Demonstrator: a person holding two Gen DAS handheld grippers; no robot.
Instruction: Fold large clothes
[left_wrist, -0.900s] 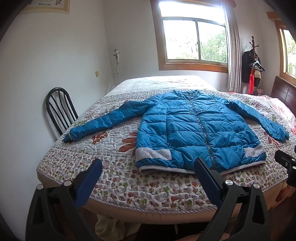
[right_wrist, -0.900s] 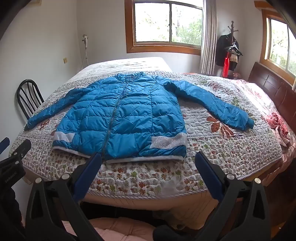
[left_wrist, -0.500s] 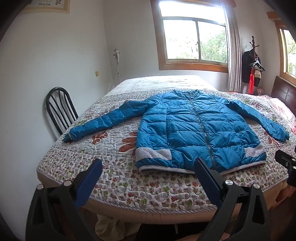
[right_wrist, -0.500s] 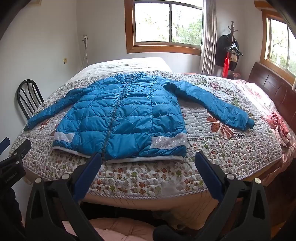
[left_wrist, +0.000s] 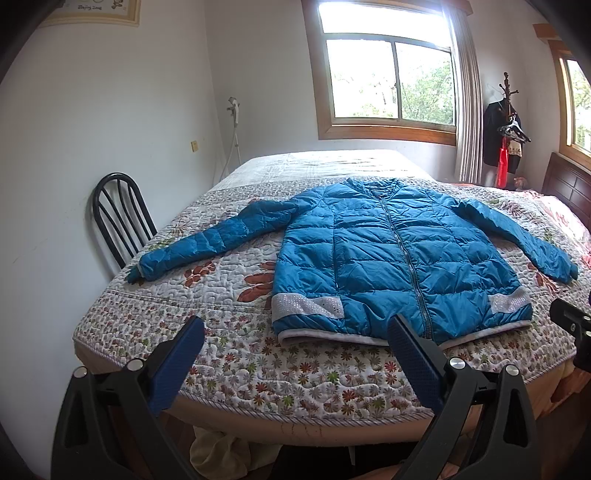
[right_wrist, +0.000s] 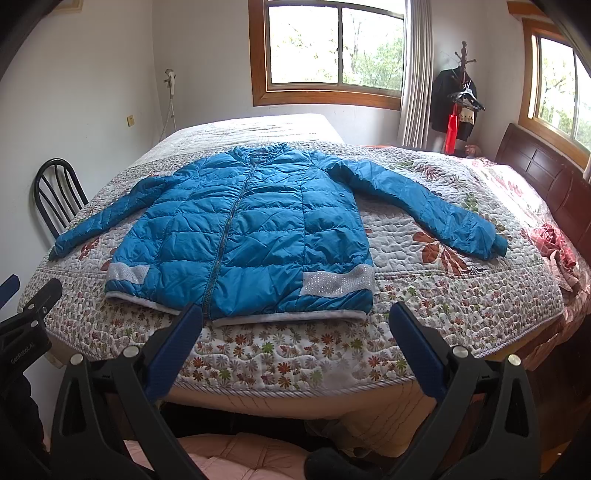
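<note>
Quilt (right_wrist: 424, 295) around the jacket (right_wrist: 251, 236) lies bare; chair (left_wrist: 122, 218) seemingly touches the bed's left edge.

I'm looking into a home bedroom: big bed (right_wrist: 424, 354) w/ floral quilt, dark wood headboard (right_wrist: 535, 166), wood-framed windows (right_wrist: 332, 48) w/ curtain (right_wrist: 417, 74), coat stand (right_wrist: 461, 74) w/ hung clothes, black chair (left_wrist: 122, 218) by the wall.
</note>
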